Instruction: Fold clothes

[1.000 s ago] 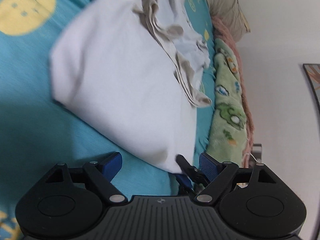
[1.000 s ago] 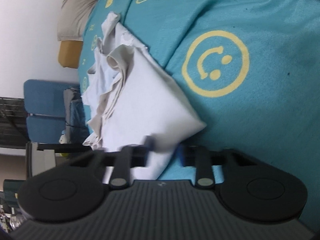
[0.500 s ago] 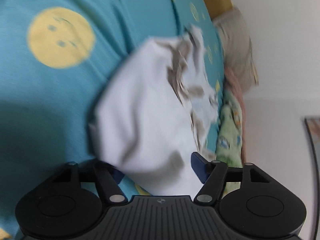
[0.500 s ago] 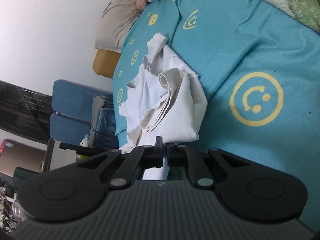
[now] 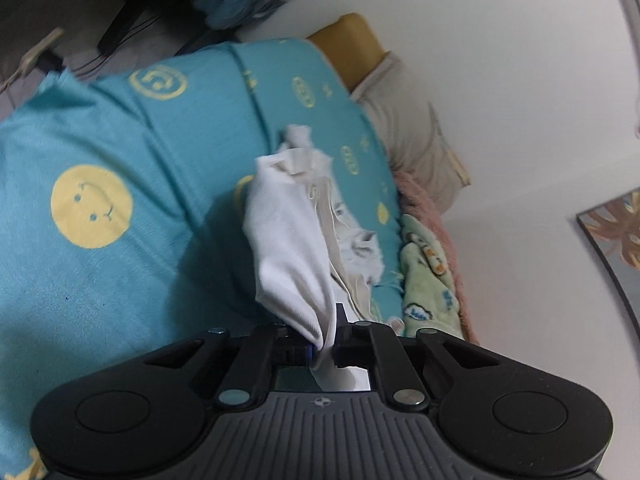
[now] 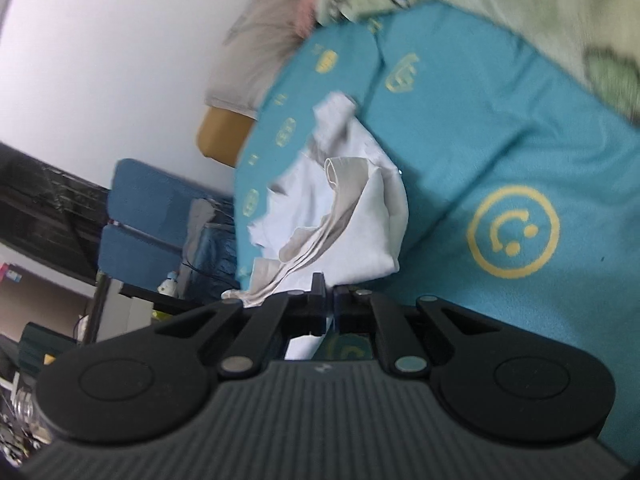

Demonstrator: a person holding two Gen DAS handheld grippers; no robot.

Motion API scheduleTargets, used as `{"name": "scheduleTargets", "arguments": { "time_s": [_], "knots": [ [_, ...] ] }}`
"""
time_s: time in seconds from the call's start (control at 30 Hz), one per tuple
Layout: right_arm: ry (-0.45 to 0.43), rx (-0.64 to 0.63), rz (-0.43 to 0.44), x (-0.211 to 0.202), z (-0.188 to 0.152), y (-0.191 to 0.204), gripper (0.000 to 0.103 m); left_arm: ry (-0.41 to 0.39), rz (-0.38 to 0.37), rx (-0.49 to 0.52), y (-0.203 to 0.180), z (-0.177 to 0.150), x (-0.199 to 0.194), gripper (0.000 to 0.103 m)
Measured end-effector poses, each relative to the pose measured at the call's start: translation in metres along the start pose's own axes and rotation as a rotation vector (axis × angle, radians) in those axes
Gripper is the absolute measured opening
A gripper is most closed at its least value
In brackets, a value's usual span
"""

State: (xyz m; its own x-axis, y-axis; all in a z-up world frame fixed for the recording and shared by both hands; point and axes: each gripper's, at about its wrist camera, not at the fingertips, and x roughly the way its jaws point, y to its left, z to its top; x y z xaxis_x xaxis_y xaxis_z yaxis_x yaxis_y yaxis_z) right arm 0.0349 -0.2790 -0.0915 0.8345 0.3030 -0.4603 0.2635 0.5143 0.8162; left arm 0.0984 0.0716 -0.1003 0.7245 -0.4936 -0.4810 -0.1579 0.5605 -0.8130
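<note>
Both pinch the white shirt [image 5: 288, 248]: left hand-held gripper [image 5: 326, 344] and right hand-held gripper [image 6: 326, 300] clamped on near corners – it trails straight ahead onto the bed [image 5: 120, 280] (long axis pointing away).

Left gripper [image 5: 326, 342] clamped on white garment [image 5: 290, 248], which hangs bunched over teal smiley-print bedsheet [image 5: 120, 152].

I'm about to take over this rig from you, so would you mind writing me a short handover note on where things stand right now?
Left gripper: shut on an edge of the white garment.
Right gripper: shut on another edge of the same garment.
Garment: bunched and lifted at the near end, the far end trailing on the teal smiley bedsheet.
Done: both edges gripped.
Left: lay it flat, fold it, smooth it; no neat fold shows yet.
</note>
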Motion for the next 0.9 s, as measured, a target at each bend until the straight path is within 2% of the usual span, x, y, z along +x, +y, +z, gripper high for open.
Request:
{"name": "scheduleTargets", "arguments": {
  "time_s": [0.17,0.37,0.47,0.57,0.7,0.9],
  "knots": [
    [-0.025,-0.05,0.009,-0.054,-0.005,0.028,0.006,0.011,-0.003,0.024,-0.026,-0.017,-0.063,0.008],
    [-0.019,-0.077,0.013,-0.128,-0.032,0.032,0.006,0.054,0.022,0.068,-0.036,-0.056,-0.151,0.008],
    [-0.017,-0.078,0.016,-0.153,-0.044,0.027,0.006,0.095,0.025,0.043,-0.029,-0.08,-0.19,0.008],
    [-0.019,-0.074,0.017,-0.169,-0.051,0.021,0.006,0.132,-0.015,-0.009,-0.019,-0.098,-0.214,0.008],
    [-0.023,-0.068,0.018,-0.19,-0.061,0.012,0.006,0.134,0.01,0.001,-0.018,-0.1,-0.206,0.008],
    [-0.013,-0.056,-0.012,-0.13,-0.028,0.016,0.006,0.142,0.062,0.015,-0.031,-0.062,-0.14,0.009]
  ]
}}
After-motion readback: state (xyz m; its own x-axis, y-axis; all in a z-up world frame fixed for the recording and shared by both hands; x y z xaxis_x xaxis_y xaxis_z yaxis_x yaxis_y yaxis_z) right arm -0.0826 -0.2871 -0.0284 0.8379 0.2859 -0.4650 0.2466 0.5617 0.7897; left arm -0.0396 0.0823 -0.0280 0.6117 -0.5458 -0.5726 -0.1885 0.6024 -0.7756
